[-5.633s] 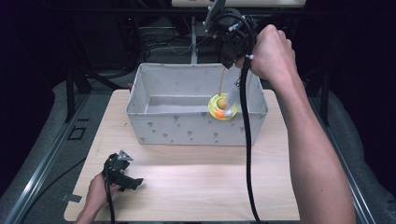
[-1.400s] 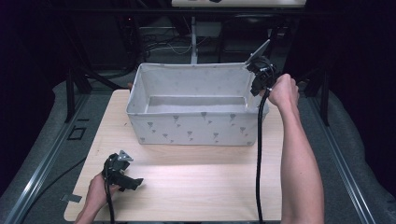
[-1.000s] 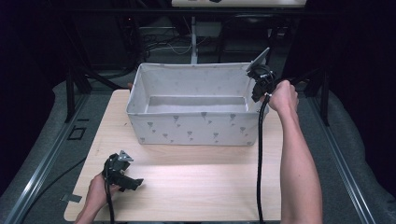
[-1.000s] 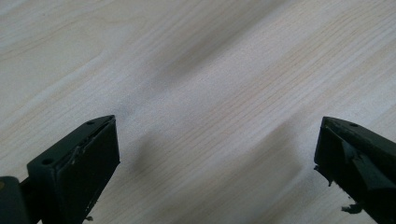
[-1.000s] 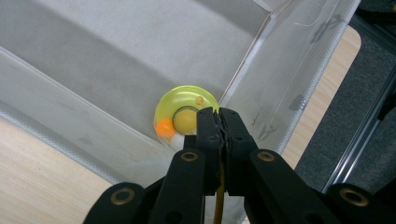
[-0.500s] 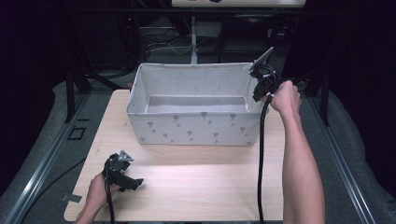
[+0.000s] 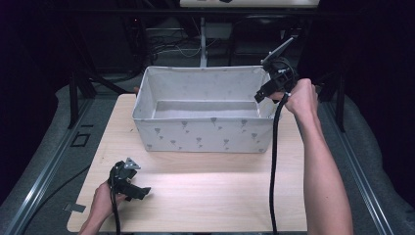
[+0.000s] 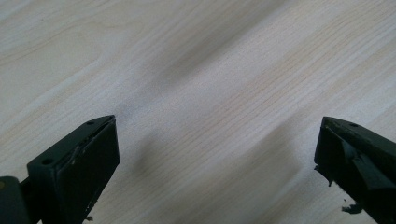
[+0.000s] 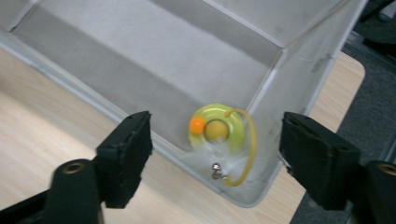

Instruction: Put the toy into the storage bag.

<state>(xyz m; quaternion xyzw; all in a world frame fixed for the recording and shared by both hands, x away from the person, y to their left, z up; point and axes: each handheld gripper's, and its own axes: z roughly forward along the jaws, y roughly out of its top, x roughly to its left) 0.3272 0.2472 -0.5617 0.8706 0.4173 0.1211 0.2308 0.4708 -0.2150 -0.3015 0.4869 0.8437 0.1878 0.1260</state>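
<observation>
High view: the table [image 7: 205, 196] of pale wood takes up the middle, and on its far half stands the bin [image 7: 205, 134], a grey fabric box with small printed marks on its walls (its near wall hides the floor along that side, so its contents cannot be read from here). The right gripper [image 7: 266, 90] is held above the bin's corner at 2 o'clock, a hand around its grip and a black cable hanging down toward the near edge. The left gripper [image 7: 139, 191] lies low on the table at 7 o'clock, well apart from the bin, with a hand behind it.

Right gripper view: its jaws stand wide apart with nothing between them, looking down into the bin [image 9: 299, 70]. The toy [image 9: 219, 135] lies on the bin floor, tucked into a corner, touching or just beside the walls: a lime-green ring with an orange ball at its 9 o'clock, a yellow ball in the centre, a yellow cord loop, white feathers and a small metal bell at 6 o'clock (slightly blurred).

Left gripper view: its jaws also stand wide apart, empty, over bare wood [image 8: 201, 93]; both jaws are cut off by the frame.
</observation>
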